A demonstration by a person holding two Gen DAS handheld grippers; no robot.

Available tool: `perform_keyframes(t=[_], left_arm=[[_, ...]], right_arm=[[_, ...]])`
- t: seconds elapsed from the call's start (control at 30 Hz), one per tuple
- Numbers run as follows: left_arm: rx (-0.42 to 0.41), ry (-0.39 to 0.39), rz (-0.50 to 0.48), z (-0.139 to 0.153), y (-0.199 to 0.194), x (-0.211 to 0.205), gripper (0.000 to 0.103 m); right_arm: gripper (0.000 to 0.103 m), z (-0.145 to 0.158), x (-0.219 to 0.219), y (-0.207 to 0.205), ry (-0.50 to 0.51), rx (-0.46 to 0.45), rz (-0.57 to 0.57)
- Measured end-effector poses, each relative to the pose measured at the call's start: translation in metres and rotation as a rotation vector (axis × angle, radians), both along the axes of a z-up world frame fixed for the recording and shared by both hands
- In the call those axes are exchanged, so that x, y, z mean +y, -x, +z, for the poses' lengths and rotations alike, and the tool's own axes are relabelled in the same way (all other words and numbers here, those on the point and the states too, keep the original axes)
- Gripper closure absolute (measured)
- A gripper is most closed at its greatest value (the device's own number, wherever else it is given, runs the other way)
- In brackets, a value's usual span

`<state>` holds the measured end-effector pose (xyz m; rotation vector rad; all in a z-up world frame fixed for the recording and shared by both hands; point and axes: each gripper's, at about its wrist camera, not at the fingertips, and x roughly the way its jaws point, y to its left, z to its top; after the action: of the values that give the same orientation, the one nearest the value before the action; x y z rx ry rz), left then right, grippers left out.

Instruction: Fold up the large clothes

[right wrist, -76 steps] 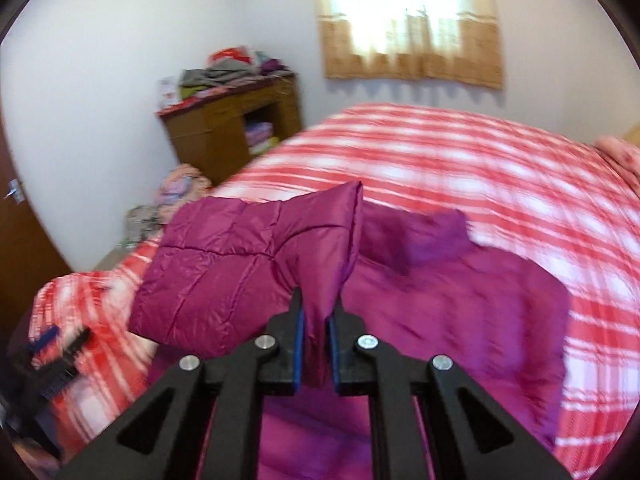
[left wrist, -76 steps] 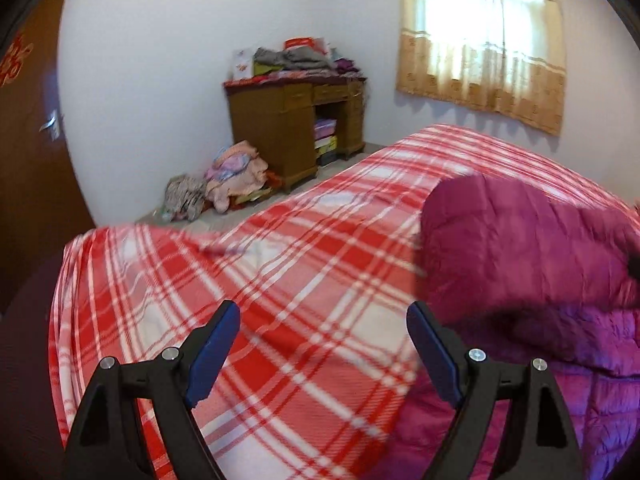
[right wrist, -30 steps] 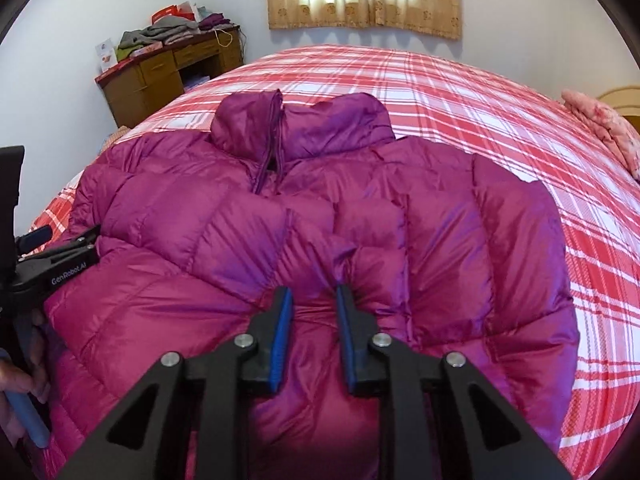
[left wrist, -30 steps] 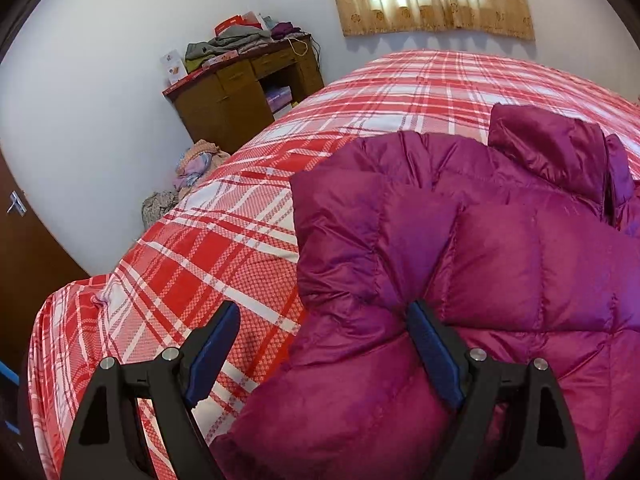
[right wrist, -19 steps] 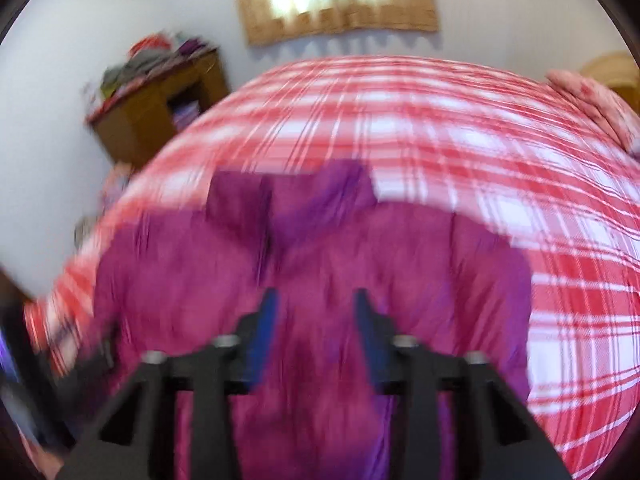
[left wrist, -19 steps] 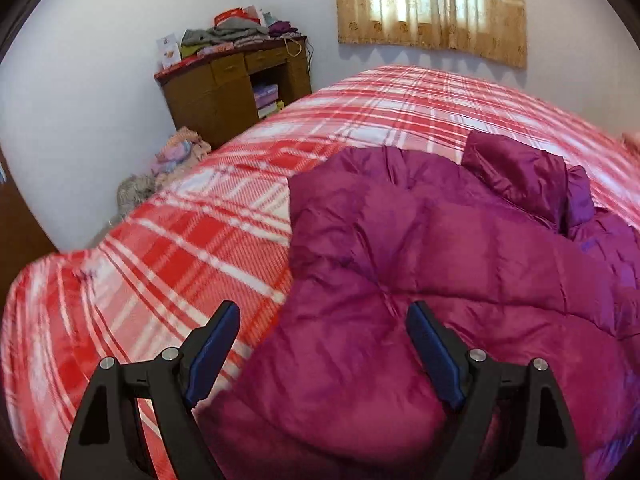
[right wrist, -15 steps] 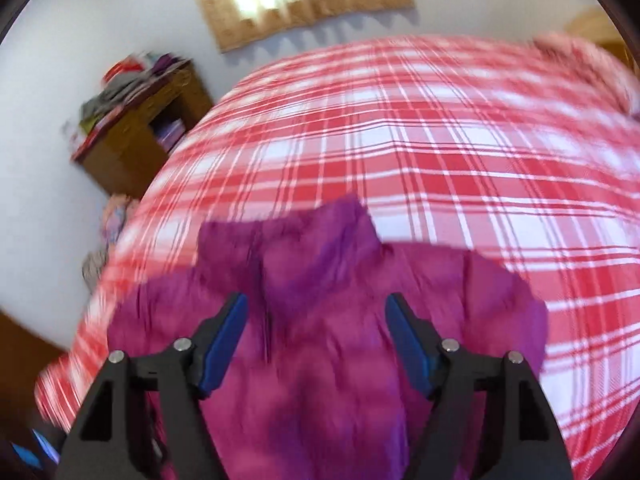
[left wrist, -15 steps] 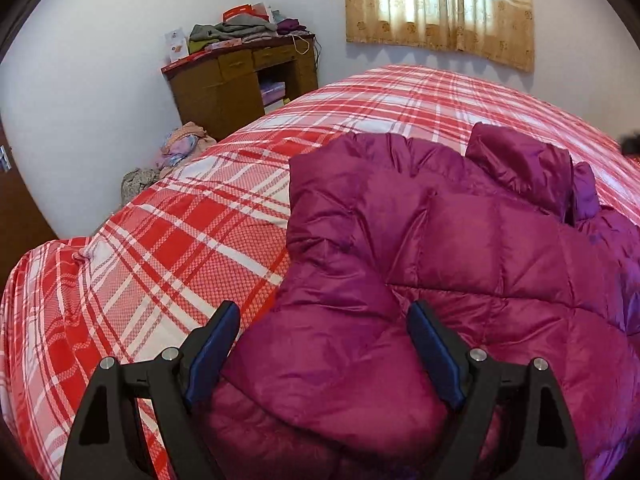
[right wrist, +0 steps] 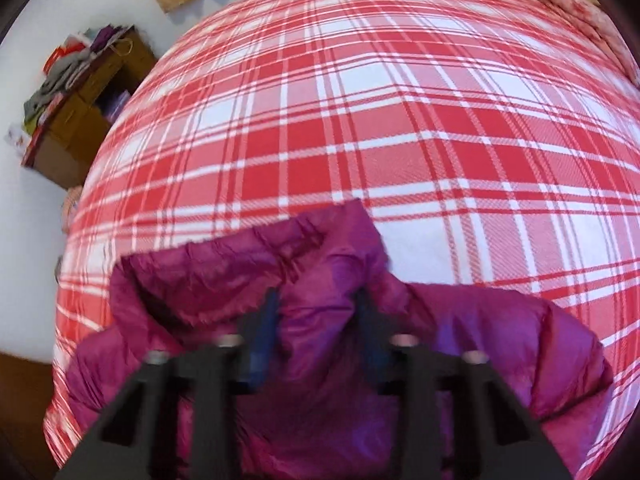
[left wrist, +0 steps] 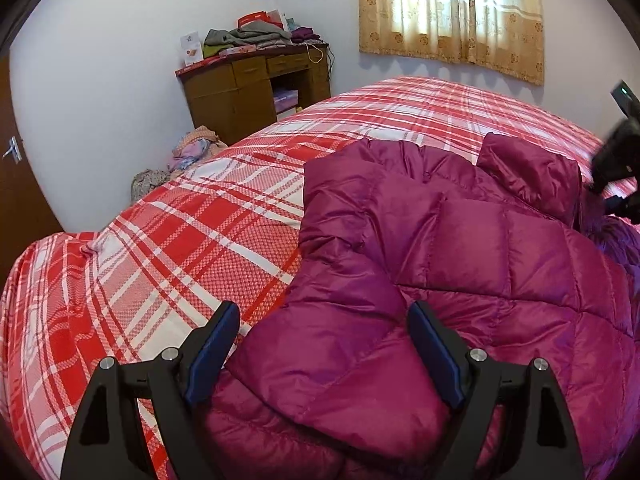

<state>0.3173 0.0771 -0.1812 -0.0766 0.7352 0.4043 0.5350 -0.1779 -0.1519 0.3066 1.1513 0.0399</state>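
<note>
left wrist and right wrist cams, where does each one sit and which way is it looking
Left wrist: sits on the left claw, looking down along its wide-open fingers at the folded sleeve of the magenta puffer jacket; the right claw shows at the right edge.
Right wrist: sits on the right claw, facing steeply down at the jacket's collar, its jaws closing around collar fabric.
Shared: the jacket, the red plaid bedspread and the wooden desk.

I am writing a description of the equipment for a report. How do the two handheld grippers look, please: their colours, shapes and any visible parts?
Both are black plastic tools with two angular fingers and triangular cut-outs in the frames. The left gripper has dark blue pads on the inner faces of its fingers and silver round screw heads on top. The right gripper is blurred but shows the same black frame, blue pads and silver screws. No cables or sleeves are visible.
</note>
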Motion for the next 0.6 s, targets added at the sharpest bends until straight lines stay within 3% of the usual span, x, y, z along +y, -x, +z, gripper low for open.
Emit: perform_keyframes(t=[0.07, 0.27, 0.43, 0.6], left_arm=[[0.001, 0.011, -0.001, 0.000, 0.000, 0.003, 0.017], [0.008, 0.039, -0.005, 0.000, -0.002, 0.009, 0.016], [0.014, 0.070, -0.021, 0.001, -0.002, 0.014, 0.016], [0.008, 0.029, -0.070, 0.031, 0.006, 0.008, 0.016]], right_arm=[[0.089, 0.006, -0.007, 0.014, 0.002, -0.015, 0.026], [0.091, 0.030, -0.024, 0.074, 0.051, -0.114, 0.071], [0.092, -0.011, -0.036, 0.104, 0.061, -0.098, 0.029], [0.095, -0.025, -0.031, 0.129, 0.137, -0.302, 0.014]])
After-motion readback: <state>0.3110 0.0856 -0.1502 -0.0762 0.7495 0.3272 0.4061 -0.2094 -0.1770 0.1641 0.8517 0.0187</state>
